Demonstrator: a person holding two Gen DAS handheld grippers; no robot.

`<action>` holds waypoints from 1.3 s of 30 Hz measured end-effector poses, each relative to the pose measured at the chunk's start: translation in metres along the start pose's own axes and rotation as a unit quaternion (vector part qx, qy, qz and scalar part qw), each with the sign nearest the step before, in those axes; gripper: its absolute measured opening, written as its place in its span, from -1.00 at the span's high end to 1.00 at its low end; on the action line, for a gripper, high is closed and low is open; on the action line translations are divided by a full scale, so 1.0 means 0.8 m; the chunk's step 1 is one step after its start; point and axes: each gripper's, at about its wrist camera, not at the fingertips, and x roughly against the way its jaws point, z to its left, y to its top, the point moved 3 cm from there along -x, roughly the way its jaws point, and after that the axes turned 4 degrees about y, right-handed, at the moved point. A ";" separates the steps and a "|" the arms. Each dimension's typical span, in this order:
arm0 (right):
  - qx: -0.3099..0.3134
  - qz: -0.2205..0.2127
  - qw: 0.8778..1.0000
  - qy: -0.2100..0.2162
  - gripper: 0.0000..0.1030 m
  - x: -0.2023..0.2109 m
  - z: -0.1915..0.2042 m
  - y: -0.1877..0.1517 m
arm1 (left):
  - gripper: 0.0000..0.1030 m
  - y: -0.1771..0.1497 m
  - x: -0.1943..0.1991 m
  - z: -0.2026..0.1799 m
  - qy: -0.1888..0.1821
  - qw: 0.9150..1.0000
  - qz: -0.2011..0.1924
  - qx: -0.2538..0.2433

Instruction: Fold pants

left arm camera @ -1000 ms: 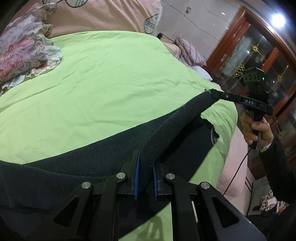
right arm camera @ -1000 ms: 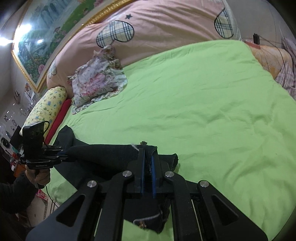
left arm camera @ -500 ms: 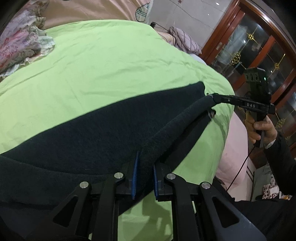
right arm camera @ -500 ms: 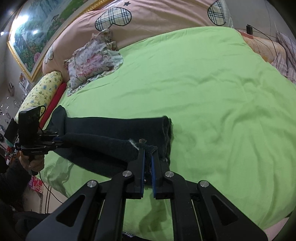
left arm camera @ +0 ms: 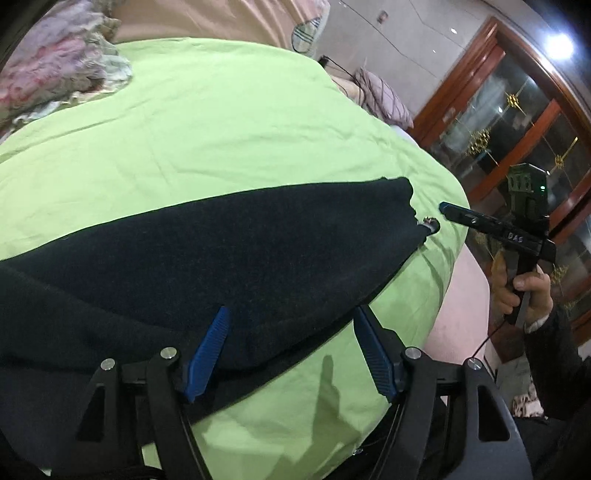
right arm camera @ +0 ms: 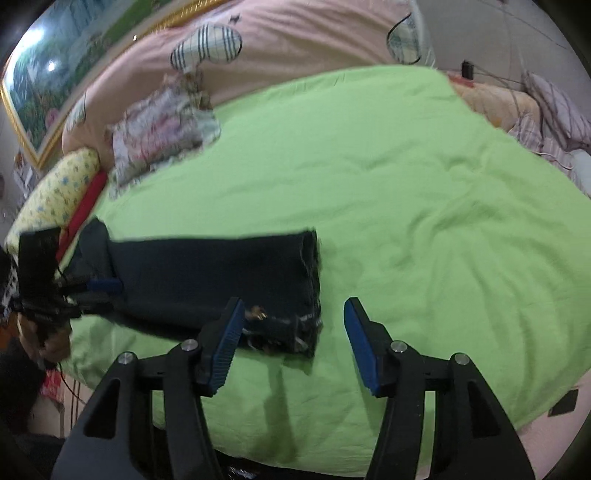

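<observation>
Dark navy pants (left arm camera: 236,254) lie flat, folded lengthwise, along the near edge of the green bedspread (left arm camera: 221,125). My left gripper (left arm camera: 291,343) is open and empty, its blue pads on either side of the pants' near edge. In the right wrist view the pants (right arm camera: 214,277) lie ahead and to the left, their hem end (right arm camera: 306,321) between the fingers. My right gripper (right arm camera: 293,339) is open and empty just above that end. Each gripper shows in the other's view: the right (left arm camera: 491,229) beyond the hem, the left (right arm camera: 74,291) at the far end.
A floral pillow (right arm camera: 162,129) and a yellow bolster (right arm camera: 51,192) lie at the head of the bed, with a pink headboard (right arm camera: 295,33) behind. A wooden glass cabinet (left arm camera: 517,122) stands past the bed's right edge. Green sheet (right arm camera: 406,184) stretches beyond the pants.
Both grippers have opened and let go of the pants. The lifted fold has dropped flat onto the lower layer, and both grippers have drawn back slightly.
</observation>
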 end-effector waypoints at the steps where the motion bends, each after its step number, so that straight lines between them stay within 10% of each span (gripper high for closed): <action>1: -0.007 -0.014 1.000 0.006 -0.11 0.007 0.003 0.004 | -0.37 -0.001 0.003 0.002 0.002 1.000 -0.003 0.006; 10: 0.010 -0.021 0.997 0.076 -0.12 -0.012 0.075 0.021 | -0.38 -0.029 0.063 0.062 0.040 0.993 -0.053 0.093; 22: 0.076 0.053 0.984 0.152 -0.12 -0.096 0.188 0.023 | -0.40 -0.074 0.160 0.194 0.127 0.961 -0.111 0.219; 39: 0.121 0.116 0.961 0.218 -0.12 -0.179 0.295 0.039 | -0.48 -0.059 0.226 0.302 0.207 0.944 -0.120 0.226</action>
